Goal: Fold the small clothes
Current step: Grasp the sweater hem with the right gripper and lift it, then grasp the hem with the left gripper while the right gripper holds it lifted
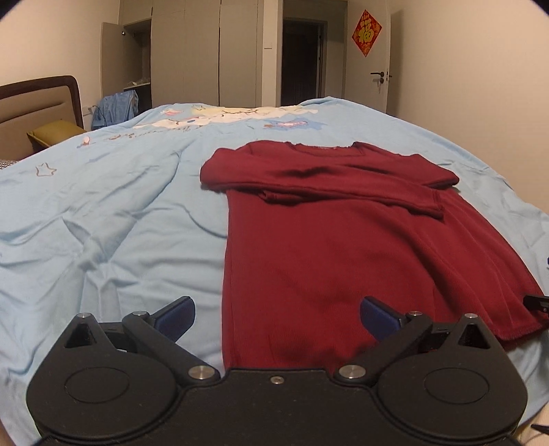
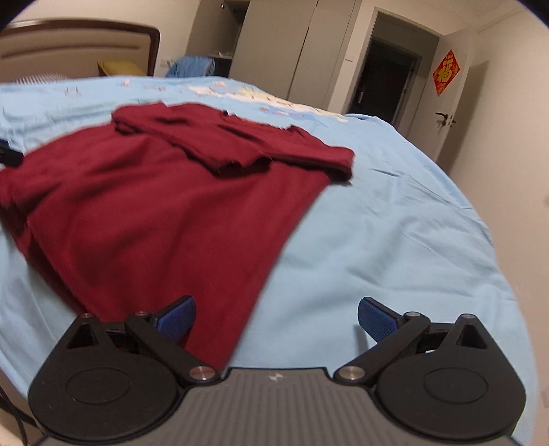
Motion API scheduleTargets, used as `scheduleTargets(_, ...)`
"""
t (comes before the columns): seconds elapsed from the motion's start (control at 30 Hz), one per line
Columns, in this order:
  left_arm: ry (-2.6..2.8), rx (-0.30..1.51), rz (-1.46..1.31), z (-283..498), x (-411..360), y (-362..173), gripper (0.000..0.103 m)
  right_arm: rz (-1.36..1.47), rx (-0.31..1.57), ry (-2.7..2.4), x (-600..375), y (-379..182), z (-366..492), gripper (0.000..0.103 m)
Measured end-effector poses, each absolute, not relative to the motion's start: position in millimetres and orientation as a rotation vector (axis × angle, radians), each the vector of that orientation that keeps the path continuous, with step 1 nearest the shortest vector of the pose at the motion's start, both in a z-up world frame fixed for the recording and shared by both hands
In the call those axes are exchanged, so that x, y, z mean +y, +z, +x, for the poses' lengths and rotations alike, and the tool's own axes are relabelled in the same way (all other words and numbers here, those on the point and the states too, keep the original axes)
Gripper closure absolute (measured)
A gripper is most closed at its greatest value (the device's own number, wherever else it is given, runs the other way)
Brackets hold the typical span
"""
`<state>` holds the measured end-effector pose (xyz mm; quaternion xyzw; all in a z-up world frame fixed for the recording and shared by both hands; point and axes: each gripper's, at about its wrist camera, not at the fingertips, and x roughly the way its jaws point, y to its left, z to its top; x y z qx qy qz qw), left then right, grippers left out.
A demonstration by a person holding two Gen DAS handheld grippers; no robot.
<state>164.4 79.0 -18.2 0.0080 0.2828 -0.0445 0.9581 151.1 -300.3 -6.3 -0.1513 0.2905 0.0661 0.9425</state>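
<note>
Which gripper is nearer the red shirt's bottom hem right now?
Left. The left gripper hovers open directly over the hem of the red shirt. The right gripper is open too, mostly above the blue bedsheet beside the shirt's right edge.

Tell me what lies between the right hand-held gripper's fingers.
Right wrist view: the red shirt's hem corner and bare blue bedsheet; right hand-held gripper open, holding nothing.

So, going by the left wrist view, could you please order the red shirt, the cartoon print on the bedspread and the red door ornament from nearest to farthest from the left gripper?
From the left gripper, jaws open:
1. red shirt, hem right between the jaws, lying ahead and to the right.
2. cartoon print, beyond the collar on the far side of the bedspread.
3. red door ornament, upper right, on the open door.
</note>
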Motion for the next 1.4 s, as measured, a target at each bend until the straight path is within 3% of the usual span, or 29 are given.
scheduleTargets(0.3,-0.069,0.565,0.016,143,88,-14,0.001,-0.410,0.480,0.271,-289,12,112,0.000)
scheduleTargets(0.6,-0.093,0.558,0.018,133,84,-12,0.001,-0.724,0.503,0.373,-235,-22,111,0.001)
scheduleTargets(0.67,-0.105,0.554,0.025,132,82,-12,0.001,-0.748,0.489,0.370,-234,-25,109,0.006)
scheduleTargets(0.77,-0.130,0.543,0.033,129,79,-11,0.001,-0.753,0.469,0.353,-236,-23,107,0.029)
scheduleTargets(0.83,-0.160,0.533,0.036,127,77,-11,0.001,-0.762,0.461,0.343,-237,-22,106,0.066)
scheduleTargets(0.93,-0.220,0.512,0.061,121,70,-11,0.001,-0.747,0.448,0.345,-238,-17,104,0.086)
scheduleTargets(1.4,-0.274,0.456,0.302,121,14,-34,0.001,-0.385,0.211,0.317,-261,86,103,0.093)
